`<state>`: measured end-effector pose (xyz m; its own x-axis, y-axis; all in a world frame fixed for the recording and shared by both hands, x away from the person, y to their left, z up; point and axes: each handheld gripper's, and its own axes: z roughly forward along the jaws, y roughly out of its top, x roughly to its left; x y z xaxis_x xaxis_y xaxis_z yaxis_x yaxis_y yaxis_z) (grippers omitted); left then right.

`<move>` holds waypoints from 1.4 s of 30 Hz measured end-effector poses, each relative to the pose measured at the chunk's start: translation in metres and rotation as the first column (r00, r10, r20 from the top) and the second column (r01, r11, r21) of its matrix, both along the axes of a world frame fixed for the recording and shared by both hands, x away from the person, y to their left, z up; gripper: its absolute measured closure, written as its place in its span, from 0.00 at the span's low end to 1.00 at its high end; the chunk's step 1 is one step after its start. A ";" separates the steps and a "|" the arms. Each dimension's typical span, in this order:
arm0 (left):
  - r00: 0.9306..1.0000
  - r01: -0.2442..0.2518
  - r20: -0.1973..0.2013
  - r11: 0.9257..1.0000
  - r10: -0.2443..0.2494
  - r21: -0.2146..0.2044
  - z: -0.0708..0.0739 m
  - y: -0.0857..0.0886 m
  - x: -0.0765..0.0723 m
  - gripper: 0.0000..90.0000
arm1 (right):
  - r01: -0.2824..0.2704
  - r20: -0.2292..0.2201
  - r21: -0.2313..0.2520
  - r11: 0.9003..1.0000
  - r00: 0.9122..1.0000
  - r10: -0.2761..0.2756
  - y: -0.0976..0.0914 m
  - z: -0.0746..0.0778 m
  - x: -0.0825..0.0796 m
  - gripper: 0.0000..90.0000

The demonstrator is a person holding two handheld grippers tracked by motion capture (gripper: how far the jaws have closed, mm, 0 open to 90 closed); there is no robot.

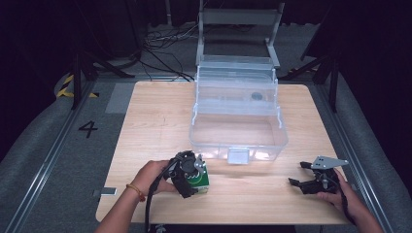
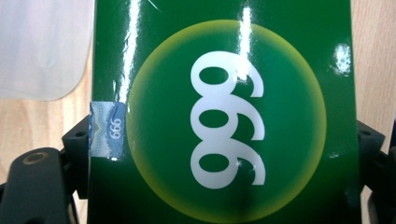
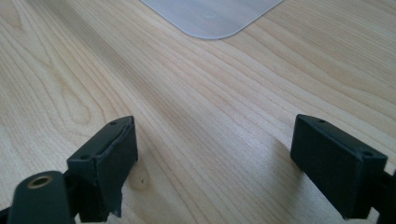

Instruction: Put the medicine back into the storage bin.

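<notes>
1. The bench (image 1: 160, 116) is pale wood with rounded corners; grey floor lies around it, with a painted "4" (image 1: 88, 128) on the left; black stand legs and loose cables sit in the dark at the back.
2. A clear plastic box (image 1: 236, 127) stands at the middle of the bench, toward its far side, lid raised; its latch faces the near edge.
3. Left side: the left hand (image 1: 150, 177) comes in from the bottom edge, forearm slanting right, a band on the wrist; the left tongs (image 1: 192, 177) point toward the box.
4. A green carton (image 2: 224, 112) stands on the bench just in front of the box's near left corner; in the left gripper view the two black pads sit against its sides, so the left tongs have hold of it at a wide spread.
5. Right side: the right hand (image 1: 340, 194) rests low near the bench's near right corner; the right tongs (image 1: 297, 174) point left; their jaws stand wide apart over bare wood with nothing between them.
</notes>
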<state>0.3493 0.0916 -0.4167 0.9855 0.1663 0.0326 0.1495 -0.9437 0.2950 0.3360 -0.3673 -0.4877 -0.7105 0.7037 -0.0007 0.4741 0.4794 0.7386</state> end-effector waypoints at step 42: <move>0.993 0.086 0.088 0.992 -0.077 -0.098 0.094 -0.008 0.036 0.17 | 0.003 -0.002 0.002 1.000 1.000 -0.003 -0.002 0.000 -0.002 0.17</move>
